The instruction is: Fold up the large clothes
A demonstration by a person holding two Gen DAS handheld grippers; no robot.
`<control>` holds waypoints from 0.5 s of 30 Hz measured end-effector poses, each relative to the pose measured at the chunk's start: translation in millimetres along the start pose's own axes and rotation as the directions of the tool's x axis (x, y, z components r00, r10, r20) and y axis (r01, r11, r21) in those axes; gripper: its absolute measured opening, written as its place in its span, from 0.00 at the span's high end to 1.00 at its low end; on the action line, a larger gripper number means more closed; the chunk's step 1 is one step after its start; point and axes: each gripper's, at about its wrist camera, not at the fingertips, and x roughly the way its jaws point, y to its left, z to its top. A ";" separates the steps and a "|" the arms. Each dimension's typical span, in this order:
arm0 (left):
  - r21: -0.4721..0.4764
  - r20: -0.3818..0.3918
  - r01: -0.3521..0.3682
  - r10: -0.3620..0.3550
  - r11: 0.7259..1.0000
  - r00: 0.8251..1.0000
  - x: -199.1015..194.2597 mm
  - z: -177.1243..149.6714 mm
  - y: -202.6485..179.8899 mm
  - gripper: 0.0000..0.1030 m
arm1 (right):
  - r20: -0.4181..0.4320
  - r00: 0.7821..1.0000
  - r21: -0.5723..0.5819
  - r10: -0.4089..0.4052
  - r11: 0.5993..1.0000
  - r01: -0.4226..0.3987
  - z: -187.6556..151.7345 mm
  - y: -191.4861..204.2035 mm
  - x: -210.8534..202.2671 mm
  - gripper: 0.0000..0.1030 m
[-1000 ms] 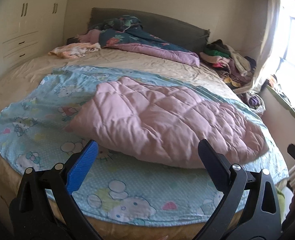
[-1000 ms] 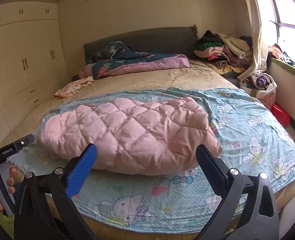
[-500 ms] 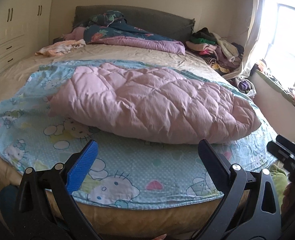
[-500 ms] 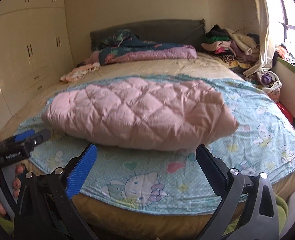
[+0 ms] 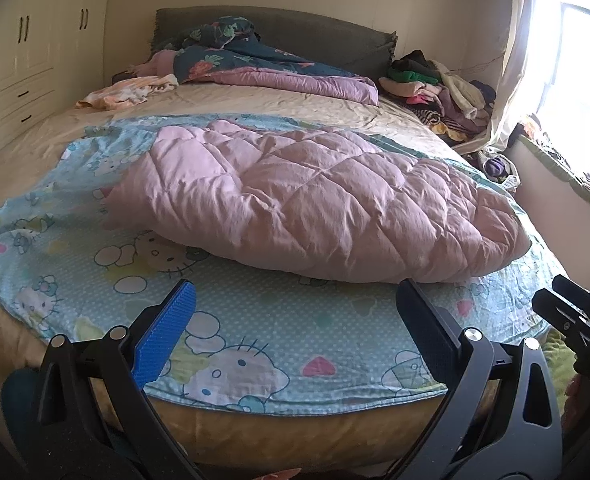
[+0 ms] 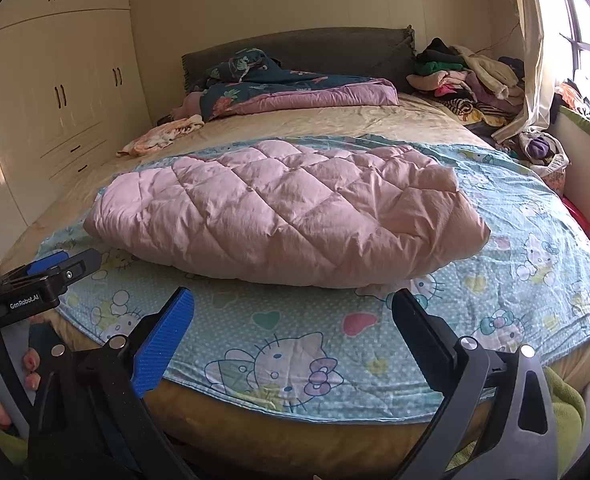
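Left wrist view: the left tongs (image 5: 295,312) stand wide apart with nothing between them, held off the foot edge of the bed (image 5: 255,420). The pink quilted garment (image 5: 319,208) lies across the middle of the view, a puffy bundle already doubled over itself, resting on the cartoon-print blue sheet (image 5: 255,344). Its long near edge runs from about 9 o'clock to 3 o'clock, and its thick end points to 3 o'clock. The right tongs (image 5: 575,320) show at the 4 o'clock edge, near the bed's corner and apart from the cloth.

Right wrist view: the right tongs (image 6: 293,310) are likewise spread wide and empty, short of the sheet's near hem. The garment sits at centre, with a bulky corner (image 6: 467,236) toward 3 o'clock and a flatter end toward 9 o'clock. The left tongs (image 6: 61,266) come in at 8 o'clock, just off the sheet's edge.

My reading is that this falls between folds: both tools are free and squared up to the bundle. The next move likely calls for each tool to reach forward and pinch an end of the near edge. The thick padding will need a deep bite, or it may slip out.
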 end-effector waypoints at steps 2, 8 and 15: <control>0.001 0.001 -0.002 0.002 1.000 1.000 -0.4 -0.3 -0.1 0.09 | 0.000 1.000 0.000 0.001 1.000 -0.001 -0.1 0.0 0.0 0.04; 0.006 -0.001 -0.002 0.002 1.000 1.000 -0.8 -0.7 -0.9 0.09 | -0.001 1.000 -0.003 0.002 1.000 -0.002 -0.8 -0.2 -0.8 0.04; 0.006 0.001 0.003 -0.003 1.000 1.000 -1.0 -1.0 -0.7 0.09 | -0.002 1.000 -0.002 0.001 1.000 -0.001 -0.8 0.6 -0.4 0.04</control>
